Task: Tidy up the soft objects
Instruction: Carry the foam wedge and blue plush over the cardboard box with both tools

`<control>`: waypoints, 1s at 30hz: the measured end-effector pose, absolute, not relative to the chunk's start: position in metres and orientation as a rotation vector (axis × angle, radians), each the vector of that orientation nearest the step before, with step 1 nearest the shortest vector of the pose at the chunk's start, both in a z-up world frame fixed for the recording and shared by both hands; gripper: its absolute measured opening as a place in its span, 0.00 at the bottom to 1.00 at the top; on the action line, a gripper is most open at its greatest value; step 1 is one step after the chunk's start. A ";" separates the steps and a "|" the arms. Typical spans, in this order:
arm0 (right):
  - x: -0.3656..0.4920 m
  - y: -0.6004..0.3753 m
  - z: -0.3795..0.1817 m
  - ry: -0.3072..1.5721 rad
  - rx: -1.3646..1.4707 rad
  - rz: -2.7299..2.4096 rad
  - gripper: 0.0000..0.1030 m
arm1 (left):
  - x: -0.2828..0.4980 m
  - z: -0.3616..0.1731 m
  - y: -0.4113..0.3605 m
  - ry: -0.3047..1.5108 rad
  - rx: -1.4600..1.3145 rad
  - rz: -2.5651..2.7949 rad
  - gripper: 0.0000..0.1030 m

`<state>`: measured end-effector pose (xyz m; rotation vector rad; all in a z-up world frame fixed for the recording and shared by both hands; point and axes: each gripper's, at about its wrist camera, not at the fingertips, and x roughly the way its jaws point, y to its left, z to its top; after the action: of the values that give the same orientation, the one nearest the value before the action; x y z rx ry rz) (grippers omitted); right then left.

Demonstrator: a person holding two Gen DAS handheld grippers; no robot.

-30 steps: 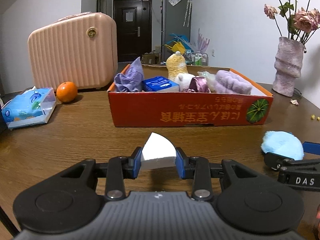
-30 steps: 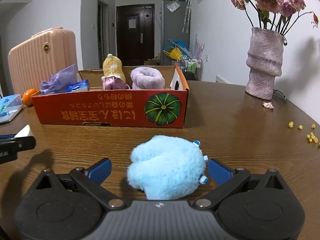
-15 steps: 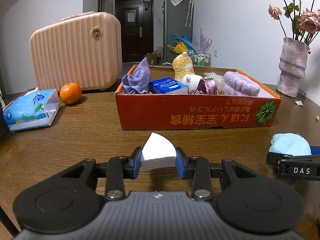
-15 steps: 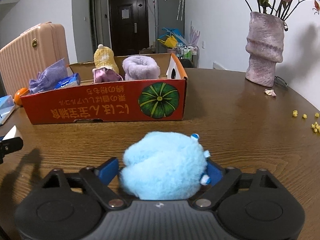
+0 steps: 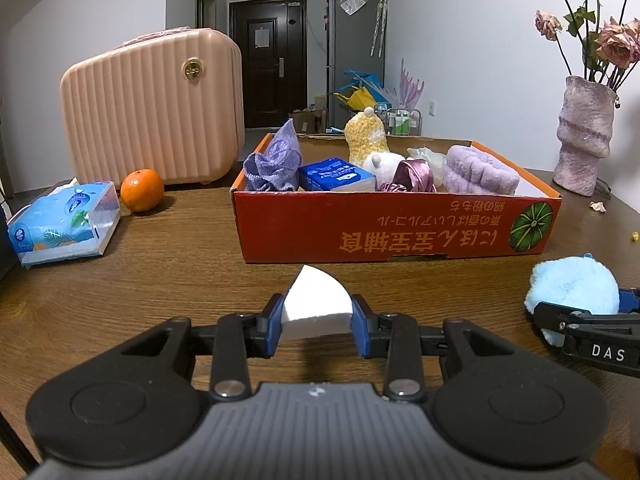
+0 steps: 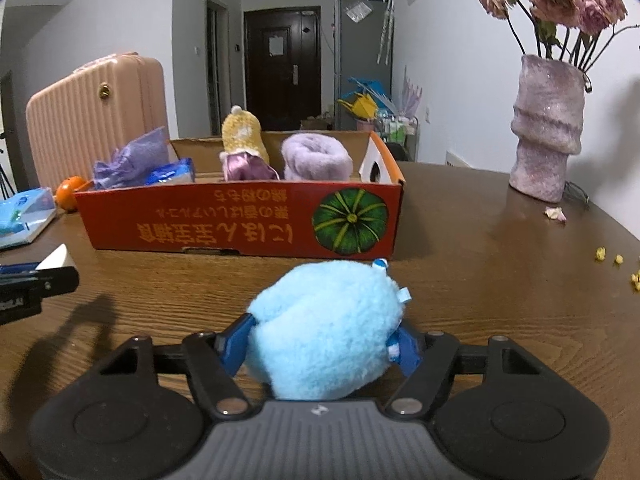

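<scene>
My left gripper [image 5: 316, 320] is shut on a white foam wedge [image 5: 314, 300], held just above the wooden table in front of the red cardboard box [image 5: 396, 228]. A fluffy light-blue plush ball [image 6: 324, 320] sits between the blue pads [image 6: 236, 340] of my right gripper [image 6: 324, 338]. Its jaws are closing and the pads press into the ball's sides. In the left wrist view the plush ball [image 5: 572, 288] shows at the right. The box [image 6: 240, 228] holds a purple cloth [image 5: 276, 160], a blue tissue pack [image 5: 336, 176], a yellow knit toy [image 5: 366, 140] and a lilac plush roll [image 5: 480, 172].
A pink ribbed suitcase [image 5: 152, 104] stands at the back left, with an orange [image 5: 142, 190] and a tissue packet [image 5: 64, 224] in front of it. A vase of dried roses [image 6: 548, 128] stands at the right. Yellow crumbs [image 6: 608, 256] lie near the right edge.
The right gripper's jaws have narrowed from wide open until the pads meet the blue plush ball. The left gripper still holds the white wedge in the same spot.
</scene>
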<state>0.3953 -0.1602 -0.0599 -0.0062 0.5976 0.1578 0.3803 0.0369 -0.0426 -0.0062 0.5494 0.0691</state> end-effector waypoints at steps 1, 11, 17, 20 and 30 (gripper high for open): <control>0.394 -0.160 -0.059 0.590 -0.006 0.160 0.68 | 0.380 -0.042 0.037 0.545 -0.008 0.069 0.35; 0.385 -0.163 -0.045 0.462 0.054 0.184 0.68 | 0.379 -0.035 0.035 0.501 -0.004 0.086 0.35; 0.388 -0.158 -0.035 0.369 0.078 0.191 0.68 | 0.384 -0.027 0.032 0.460 -0.015 0.096 0.35; 0.393 -0.154 -0.030 0.329 0.078 0.194 0.68 | 0.388 -0.023 0.028 0.444 -0.020 0.099 0.35; 0.425 -0.149 -0.021 0.261 0.108 0.201 0.68 | 0.416 -0.012 0.024 0.404 -0.059 0.120 0.35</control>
<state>0.4246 -0.1489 -0.0209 0.1078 0.2606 0.2013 0.4164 0.0235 -0.0119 -0.0592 0.4041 0.1202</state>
